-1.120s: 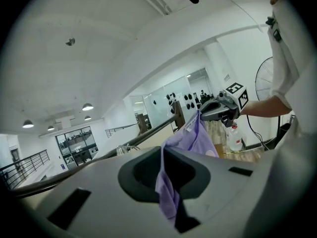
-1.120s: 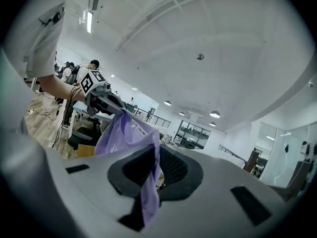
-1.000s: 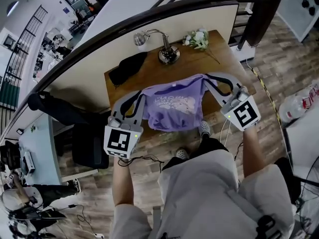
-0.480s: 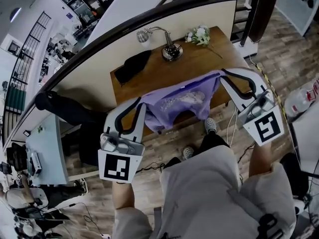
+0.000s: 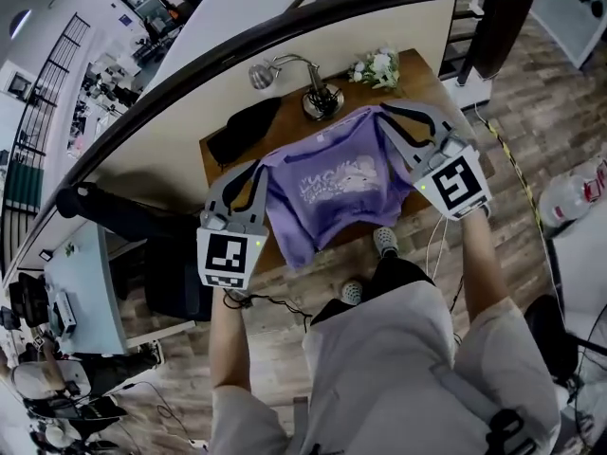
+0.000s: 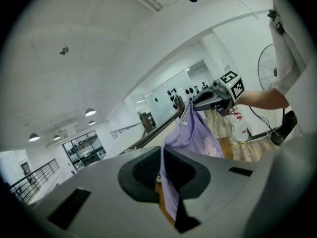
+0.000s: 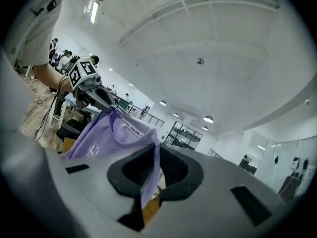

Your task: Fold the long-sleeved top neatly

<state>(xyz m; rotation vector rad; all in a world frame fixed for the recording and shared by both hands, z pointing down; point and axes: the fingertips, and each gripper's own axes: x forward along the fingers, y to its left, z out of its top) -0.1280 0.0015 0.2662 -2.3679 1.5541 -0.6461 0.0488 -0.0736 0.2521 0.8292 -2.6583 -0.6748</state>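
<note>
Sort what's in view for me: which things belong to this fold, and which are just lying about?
In the job: purple long-sleeved top, pinched by the left hand-held gripper and the right hand-held gripper; wooden table below it.
Lying about: black cloth, desk lamp, white flowers, all at the table's far side.

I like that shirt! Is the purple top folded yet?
No, spread out: the purple top hangs stretched between the left gripper and the right gripper.

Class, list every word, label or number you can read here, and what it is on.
Purple top: white chest print, too blurred to read.
Its neck label: small print, unreadable.
Left tool and right tool: square marker patterns, no words.
</note>
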